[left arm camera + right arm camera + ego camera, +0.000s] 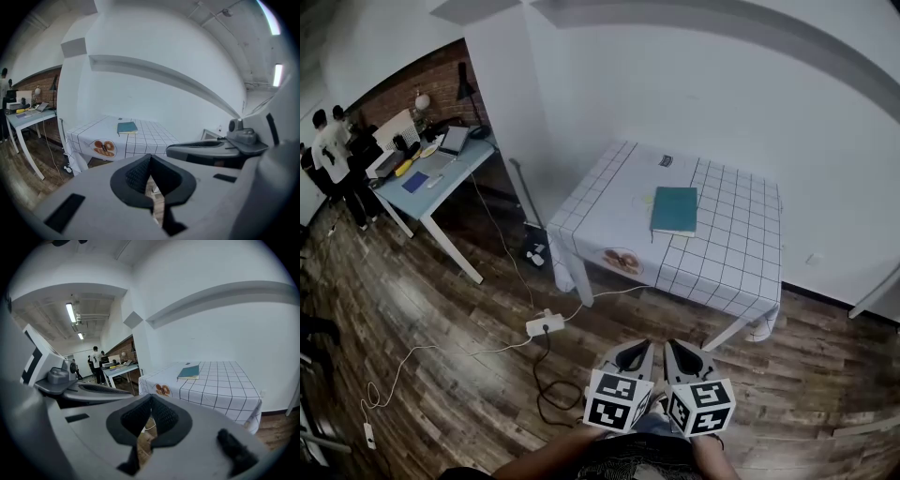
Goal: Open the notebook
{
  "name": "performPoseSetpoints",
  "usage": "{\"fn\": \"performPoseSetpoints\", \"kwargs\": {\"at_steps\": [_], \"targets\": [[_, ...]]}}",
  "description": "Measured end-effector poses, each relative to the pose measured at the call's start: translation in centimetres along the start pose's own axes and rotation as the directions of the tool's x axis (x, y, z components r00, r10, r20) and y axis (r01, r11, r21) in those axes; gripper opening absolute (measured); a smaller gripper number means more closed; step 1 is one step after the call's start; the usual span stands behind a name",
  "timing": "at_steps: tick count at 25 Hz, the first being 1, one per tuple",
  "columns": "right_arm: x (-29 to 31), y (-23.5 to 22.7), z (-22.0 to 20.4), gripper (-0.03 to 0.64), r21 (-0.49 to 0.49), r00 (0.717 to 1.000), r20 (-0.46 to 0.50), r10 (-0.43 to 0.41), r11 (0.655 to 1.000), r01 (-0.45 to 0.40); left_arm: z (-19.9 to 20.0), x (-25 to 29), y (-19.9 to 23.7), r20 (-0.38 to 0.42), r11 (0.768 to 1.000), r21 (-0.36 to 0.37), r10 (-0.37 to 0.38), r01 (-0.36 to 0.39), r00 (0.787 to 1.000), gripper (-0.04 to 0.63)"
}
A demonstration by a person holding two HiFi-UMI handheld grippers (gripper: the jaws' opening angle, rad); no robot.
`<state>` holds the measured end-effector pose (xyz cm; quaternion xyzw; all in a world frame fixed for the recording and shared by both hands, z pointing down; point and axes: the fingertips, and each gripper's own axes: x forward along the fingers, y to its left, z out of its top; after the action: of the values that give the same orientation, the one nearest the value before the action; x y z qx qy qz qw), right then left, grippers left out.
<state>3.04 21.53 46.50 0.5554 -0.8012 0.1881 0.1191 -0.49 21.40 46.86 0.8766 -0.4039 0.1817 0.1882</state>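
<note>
notebook [674, 209]: lay closed, flat on checked desk [741, 267], cover free to lift.
left gripper [635, 354]: fingers clenched, empty, well apart from desk.
right gripper [681, 352]: likewise; approach likely due first.

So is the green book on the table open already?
No, the notebook lies closed and flat on the checked table, with only its teal cover showing.

1 notebook [675, 209], 1 checked tbl [727, 253], 1 desk [441, 178], 2 grippers [644, 345] [671, 343], 2 ppl [333, 150].
</note>
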Motion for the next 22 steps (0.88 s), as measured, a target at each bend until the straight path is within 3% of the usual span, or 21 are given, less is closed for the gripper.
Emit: {"fn": "performPoseSetpoints", "kwargs": {"at_steps": [11,22], "targets": [[4.3,-6.0,2.1,0.012,0.039,0.998,-0.002,0.062,0.997,-0.062,3.4,6.6,0.5,-0.027,0.998,0.013,0.056,-0.055,0.998,0.008],[6.3,-12.2,3.2,0.012,0.079,0.995,-0.012,0.097,0.992,-0.096,6.2,13.1,-1.4,-0.059,0.998,0.017,0.065,-0.064,0.996,0.008]]}}
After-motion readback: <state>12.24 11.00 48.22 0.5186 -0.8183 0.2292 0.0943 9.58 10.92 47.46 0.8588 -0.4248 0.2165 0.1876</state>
